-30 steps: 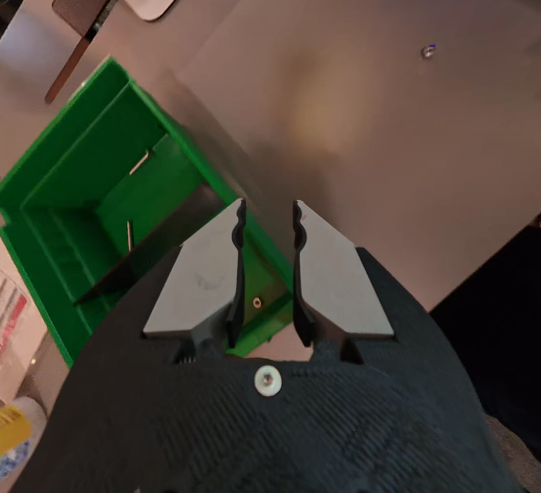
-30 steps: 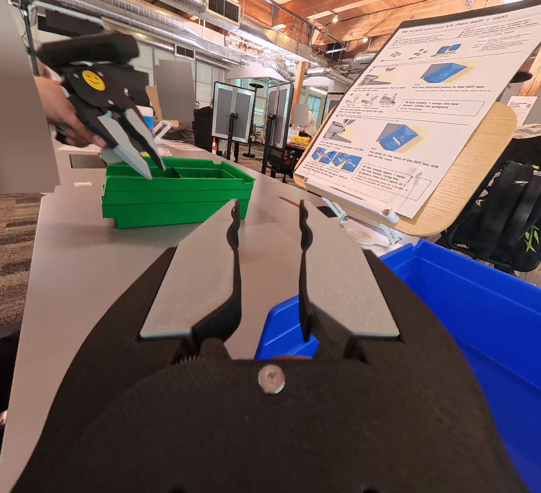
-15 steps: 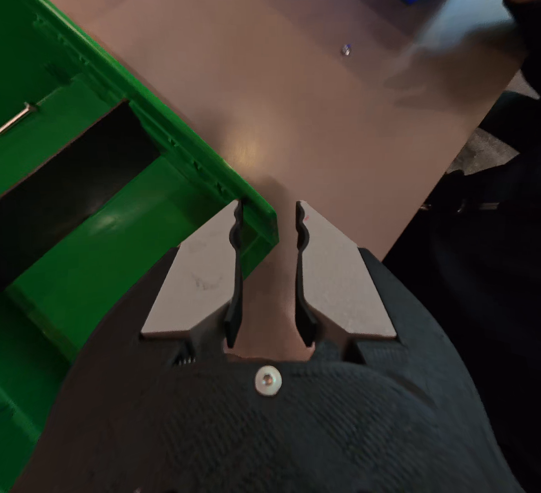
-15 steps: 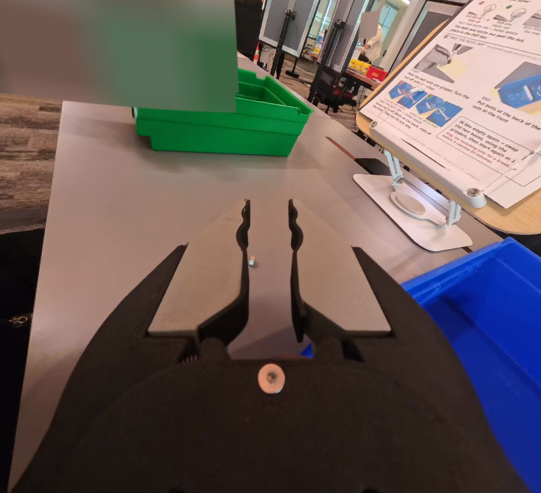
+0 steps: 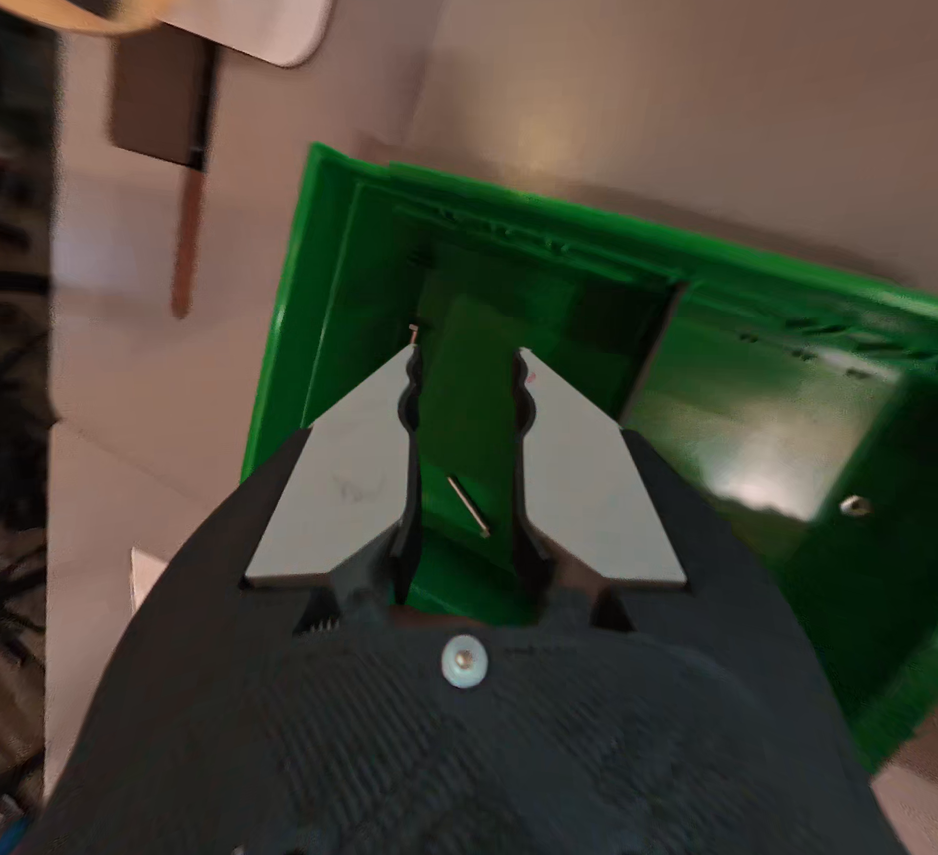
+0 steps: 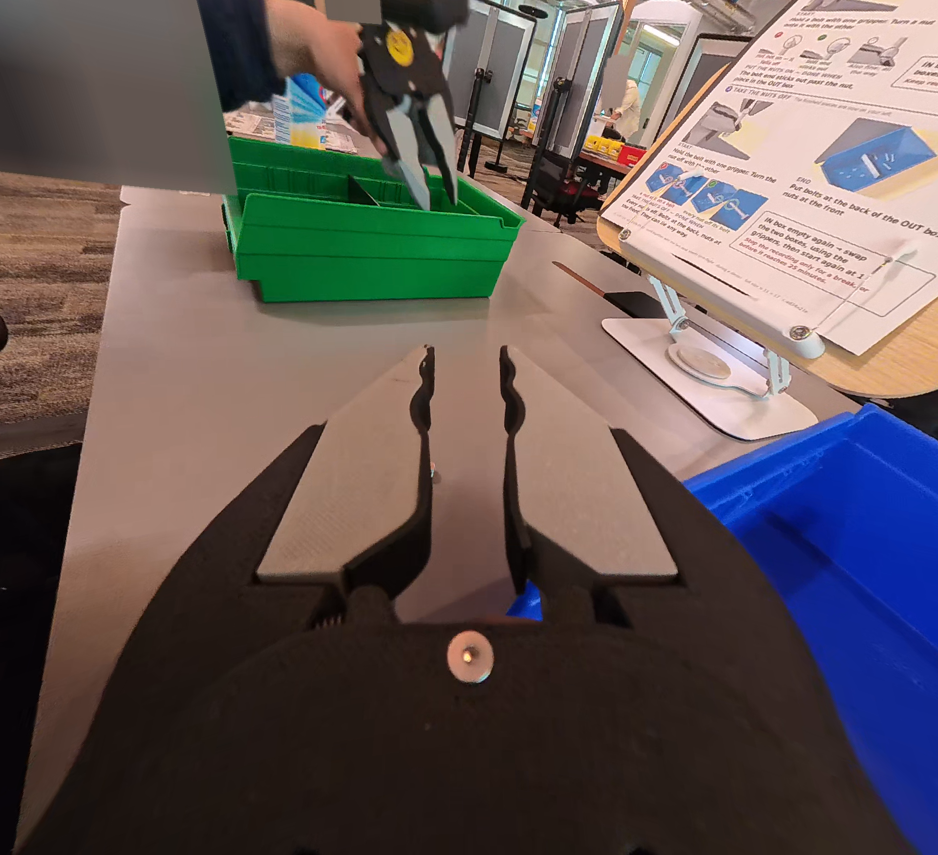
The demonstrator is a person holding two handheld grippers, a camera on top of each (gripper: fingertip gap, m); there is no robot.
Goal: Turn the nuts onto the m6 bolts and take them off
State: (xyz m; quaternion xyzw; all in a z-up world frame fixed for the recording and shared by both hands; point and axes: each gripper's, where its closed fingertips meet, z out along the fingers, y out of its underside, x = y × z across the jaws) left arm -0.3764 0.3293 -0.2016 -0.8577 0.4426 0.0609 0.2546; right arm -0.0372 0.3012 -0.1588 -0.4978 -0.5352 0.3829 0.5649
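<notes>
Our left gripper (image 5: 464, 351) hung with its jaws wide and empty over the green bin (image 5: 507, 211), which filled the middle and right of the frame. A bolt (image 5: 468, 506) lay on the bin floor between the fingers, low in the gap. A second bolt (image 5: 413, 334) showed by the left fingertip, and one nut (image 5: 855, 506) sat in the neighbouring compartment at the right. Our right gripper (image 6: 466, 348) also stood parted, holding nothing, low over the grey table (image 6: 203, 374). One small nut (image 6: 434, 474) lay on the table beside its left finger. We judged the step to be fetching a bolt; next we would need to lower and close on its shank. We counted two bolts, two nuts and two bins, the blue bin (image 6: 812, 501) at lower right.
</notes>
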